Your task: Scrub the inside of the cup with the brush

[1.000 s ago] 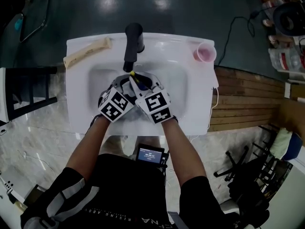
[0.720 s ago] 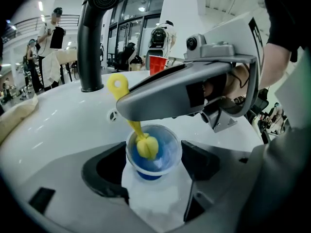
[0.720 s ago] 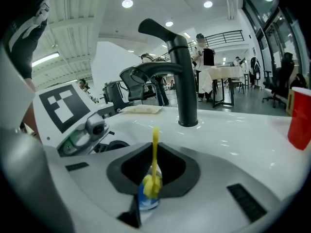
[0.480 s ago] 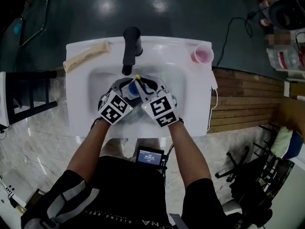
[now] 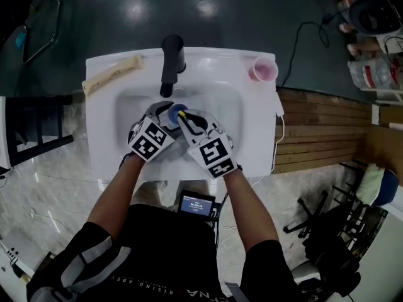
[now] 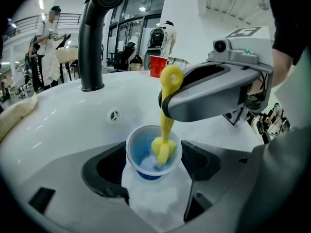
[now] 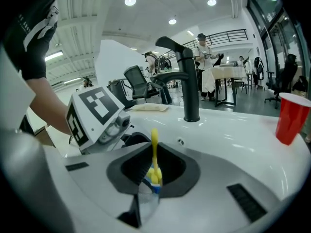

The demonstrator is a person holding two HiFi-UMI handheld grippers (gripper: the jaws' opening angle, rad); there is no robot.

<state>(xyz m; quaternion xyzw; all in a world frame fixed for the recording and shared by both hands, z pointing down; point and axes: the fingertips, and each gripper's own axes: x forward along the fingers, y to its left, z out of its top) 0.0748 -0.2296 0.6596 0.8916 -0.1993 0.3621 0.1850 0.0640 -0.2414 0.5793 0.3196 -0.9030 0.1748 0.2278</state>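
A clear plastic cup [image 6: 146, 155] with a blue bottom sits between the jaws of my left gripper [image 6: 153, 165], which is shut on it over the basin. A yellow brush [image 6: 166, 123] stands in the cup with its head down near the bottom. My right gripper [image 7: 154, 173] is shut on the brush's thin handle [image 7: 154, 147]. In the head view the left gripper [image 5: 164, 114] and the right gripper [image 5: 189, 122] meet over the sink, with the cup [image 5: 170, 116] and the brush [image 5: 182, 113] between them.
A black faucet [image 5: 171, 58] rises at the back of the white sink [image 5: 104, 137], just beyond the cup. A red cup [image 5: 263, 70] stands on the back right corner. A beige cloth [image 5: 113, 72] lies on the back left.
My right gripper has drawn back toward the person and to the right, and the brush now leans more steeply. The left gripper and the cup have stayed in place.
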